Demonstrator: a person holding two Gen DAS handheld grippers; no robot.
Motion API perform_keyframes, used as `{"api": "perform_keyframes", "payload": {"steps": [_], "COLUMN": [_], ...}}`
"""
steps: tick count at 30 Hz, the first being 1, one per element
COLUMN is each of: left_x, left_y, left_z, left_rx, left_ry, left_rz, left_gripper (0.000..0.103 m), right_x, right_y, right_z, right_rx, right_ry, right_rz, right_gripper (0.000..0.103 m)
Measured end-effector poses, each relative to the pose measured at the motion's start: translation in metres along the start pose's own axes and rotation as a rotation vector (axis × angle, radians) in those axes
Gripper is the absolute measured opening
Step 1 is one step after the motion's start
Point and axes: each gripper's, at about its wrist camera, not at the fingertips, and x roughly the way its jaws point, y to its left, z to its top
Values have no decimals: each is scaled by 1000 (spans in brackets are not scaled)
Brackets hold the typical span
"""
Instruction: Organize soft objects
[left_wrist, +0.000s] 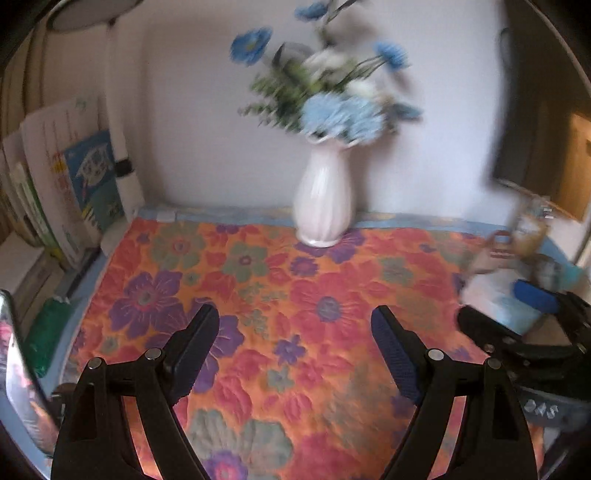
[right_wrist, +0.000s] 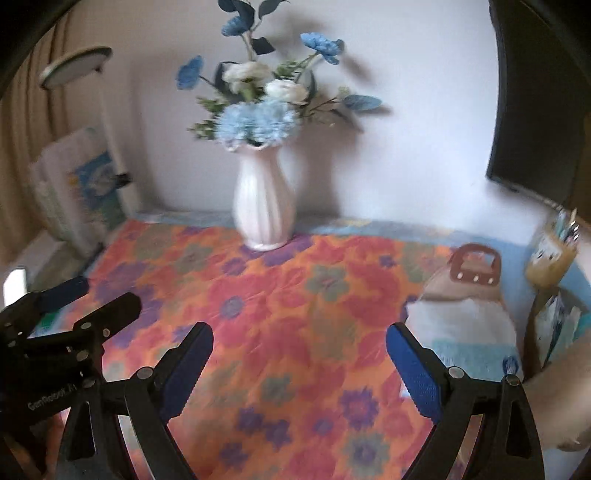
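Quilted floral cloth (right_wrist: 295, 314) matt, textured; vase (right_wrist: 263, 206) glossy, ribbed ceramic.

Table under a bright flowered cloth

The table (right_wrist: 424, 230) carries an orange flowered cloth (right_wrist: 295, 332). A white vase (right_wrist: 264, 206) stands at its far edge; a pale bag with a brown handle (right_wrist: 465, 310) lies at the right.

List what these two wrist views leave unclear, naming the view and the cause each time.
- Flowers, left view: smeared by motion blur.
- Bag, left view: blurred, partly behind the right gripper.
- Books, right view: covers too blurred to read.
- Screen, right view: cut off by the picture's edge.
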Motion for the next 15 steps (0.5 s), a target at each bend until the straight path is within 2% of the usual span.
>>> {"api": "perform_keyframes", "payload": {"steps": [4,8,10,11,15], "left_x": [31,50,58,58,61], "left_y": [0,9,19,24,25], "left_z": [-13,-28,-29,-28,-28], "left_rx": [13,22,-28,-53,-61], "left_ry": [-38,-14,29,25,29], "left_rz": [91,152,107,83,77], "left_gripper": [83,83,83,83,83], "right_x": [27,40,43,46,60], "right_y": [-2,3,5,7,9], "right_z": [-8,-14,-20,-22,-25], "right_rx": [38,17,12,10,0], "right_ry": [-24,-40,-47,-37,17], "right_rz": [4,13,30,36,27], "right_gripper": [94,94,94,94,94]}}
